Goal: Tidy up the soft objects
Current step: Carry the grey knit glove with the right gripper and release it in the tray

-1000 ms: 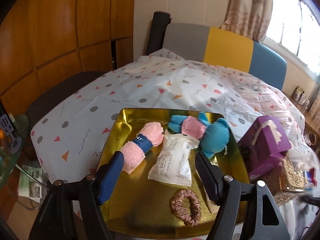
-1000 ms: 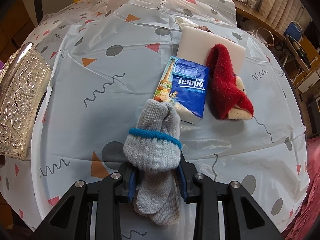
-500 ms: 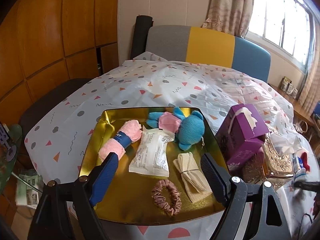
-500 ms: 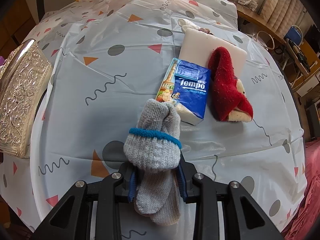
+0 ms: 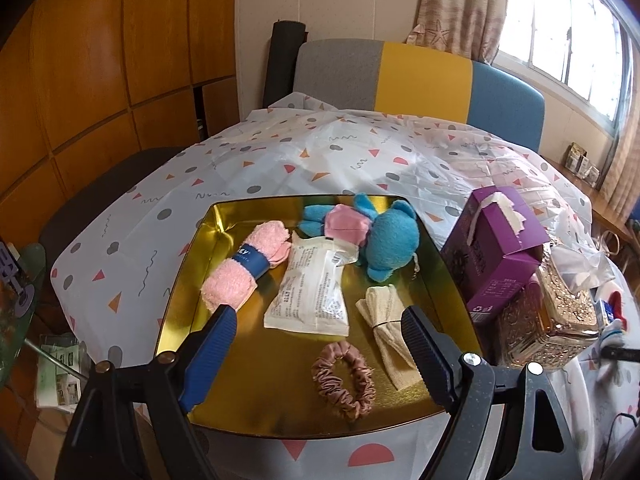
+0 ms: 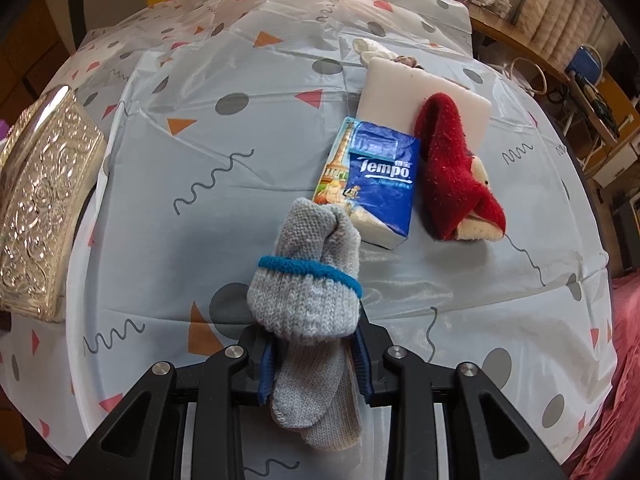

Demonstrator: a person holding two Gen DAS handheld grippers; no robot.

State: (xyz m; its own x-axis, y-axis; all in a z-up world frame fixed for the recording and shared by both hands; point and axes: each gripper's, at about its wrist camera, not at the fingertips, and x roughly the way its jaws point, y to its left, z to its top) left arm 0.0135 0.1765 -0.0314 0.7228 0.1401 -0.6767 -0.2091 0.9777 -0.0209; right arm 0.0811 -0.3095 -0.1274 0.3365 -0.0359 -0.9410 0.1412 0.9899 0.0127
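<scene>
Left gripper [image 5: 318,330] spread wide, empty, jaws just widened, over gold tray [image 5: 188,276] near edge. Right gripper [image 6: 316,356] clamped on grey sock bundle [image 6: 306,292]; bare tablecloth [image 6: 224,236] left.

We see the left gripper [image 5: 316,330] as two black, angular arms, each tipped with a long finger faced in ribbed blue rubber [image 5: 208,356], and round metal screw heads sit at the pivots, one brass-coloured and the others silver. The right gripper [image 6: 314,354] has the same build: matte black plastic arms, four silver screws in a row, and short blue ribbed pads [image 6: 266,372] on its inner faces.
</scene>
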